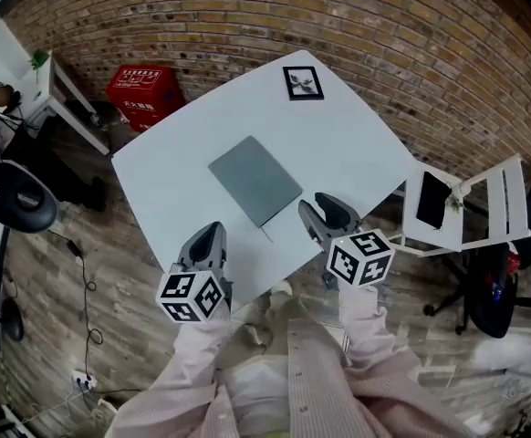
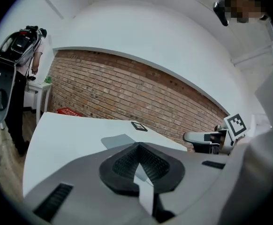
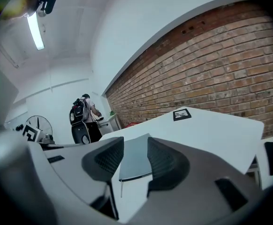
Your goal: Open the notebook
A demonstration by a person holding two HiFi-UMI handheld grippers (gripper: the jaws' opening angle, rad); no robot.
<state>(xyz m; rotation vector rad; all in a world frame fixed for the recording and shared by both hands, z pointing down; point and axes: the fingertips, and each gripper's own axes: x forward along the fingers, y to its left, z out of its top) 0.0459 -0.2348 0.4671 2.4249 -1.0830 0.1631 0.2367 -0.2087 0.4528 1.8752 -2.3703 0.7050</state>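
Note:
A closed grey notebook (image 1: 255, 179) lies flat in the middle of the white table (image 1: 357, 144), a thin ribbon trailing from its near edge. My left gripper (image 1: 206, 245) hovers at the table's near edge, left of the notebook, with its fingertips touching and nothing between them. In the left gripper view the left gripper (image 2: 137, 145) points at the notebook (image 2: 115, 141). My right gripper (image 1: 325, 215) is just off the notebook's near right corner, apart from it. In the right gripper view the right gripper (image 3: 135, 149) is open, and the notebook (image 3: 134, 161) shows through the gap.
A framed marker card (image 1: 303, 82) lies at the table's far corner. A red box (image 1: 142, 92) sits on the floor by the brick wall. A white chair (image 1: 466, 208) holding a black slab stands right of the table, a black office chair (image 1: 19, 199) at left. A person with a backpack (image 3: 82, 111) stands far off.

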